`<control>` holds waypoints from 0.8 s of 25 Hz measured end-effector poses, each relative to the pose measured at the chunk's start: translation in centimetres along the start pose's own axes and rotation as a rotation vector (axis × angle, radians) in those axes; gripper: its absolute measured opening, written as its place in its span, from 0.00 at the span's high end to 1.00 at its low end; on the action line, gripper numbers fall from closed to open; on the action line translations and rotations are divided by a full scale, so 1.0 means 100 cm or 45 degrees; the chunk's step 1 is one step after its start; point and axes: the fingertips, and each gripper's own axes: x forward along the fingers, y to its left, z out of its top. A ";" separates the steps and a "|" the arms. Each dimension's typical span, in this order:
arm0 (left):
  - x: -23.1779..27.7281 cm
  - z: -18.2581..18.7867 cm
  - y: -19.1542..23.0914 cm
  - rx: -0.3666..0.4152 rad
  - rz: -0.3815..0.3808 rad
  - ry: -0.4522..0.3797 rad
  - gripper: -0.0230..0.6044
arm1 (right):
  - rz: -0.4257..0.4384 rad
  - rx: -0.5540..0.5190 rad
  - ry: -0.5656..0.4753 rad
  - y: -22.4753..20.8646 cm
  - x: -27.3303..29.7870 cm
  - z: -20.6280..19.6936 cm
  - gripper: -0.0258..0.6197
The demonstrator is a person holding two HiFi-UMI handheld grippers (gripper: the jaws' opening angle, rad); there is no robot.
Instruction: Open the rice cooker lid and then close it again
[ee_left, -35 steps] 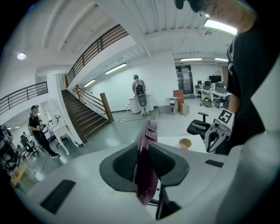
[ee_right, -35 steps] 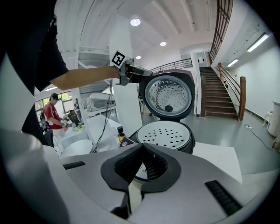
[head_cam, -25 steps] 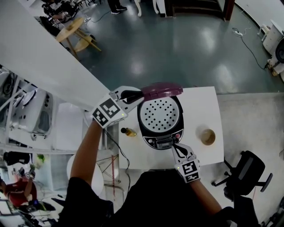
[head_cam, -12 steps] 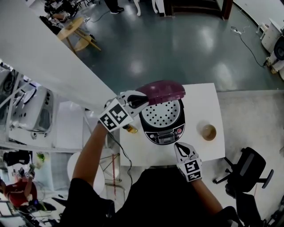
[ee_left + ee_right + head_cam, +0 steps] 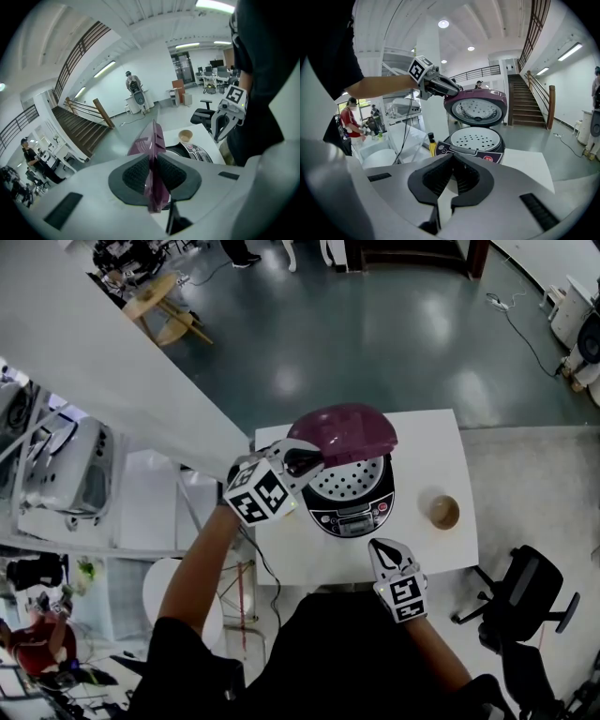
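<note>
Jaws of your left gripper (image 5: 305, 460) were pressed together on the left edge of the glossy purple domed lid (image 5: 342, 432), and your left gripper view showed the thin purple rim squeezed between the two dark ribbed pads (image 5: 136, 174). That lid stood partly raised over the round black rice cooker (image 5: 354, 512), tilted so that its silvery underside faced the front, as your right gripper view showed. Below it the pale perforated tray (image 5: 352, 482) was in plain sight in the cooker's mouth.

The cooker sat near the middle of the square white table (image 5: 441, 442), with its control panel turned towards you. Your right gripper (image 5: 382, 547) hung just in front of that panel, over the table's near edge, touching nothing. Its jaws were together with nothing between them.

A small round brown cup (image 5: 443, 511) stood on the table to the right of the cooker, apart from it. From your right gripper view, a small yellow bottle with a dark cap (image 5: 432, 143) stood just beside the cooker's left side. A black office chair (image 5: 520, 601) stood on the floor off the table's right corner.
</note>
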 end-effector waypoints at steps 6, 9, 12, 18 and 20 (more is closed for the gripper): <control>0.002 -0.004 -0.010 -0.022 0.019 -0.007 0.89 | 0.025 0.004 0.021 0.018 0.000 -0.008 0.96; 0.005 -0.005 -0.014 -0.043 0.021 -0.007 0.88 | 0.034 -0.005 0.036 0.024 -0.002 -0.013 0.96; 0.009 -0.008 -0.023 -0.053 0.008 -0.003 0.89 | 0.038 -0.017 0.046 0.029 -0.004 -0.016 0.96; 0.018 -0.019 -0.043 0.011 0.014 0.070 0.89 | 0.026 -0.026 0.047 0.034 -0.007 -0.016 0.96; 0.021 -0.021 -0.047 0.006 0.009 0.078 0.89 | 0.025 -0.022 0.049 0.035 -0.008 -0.018 0.96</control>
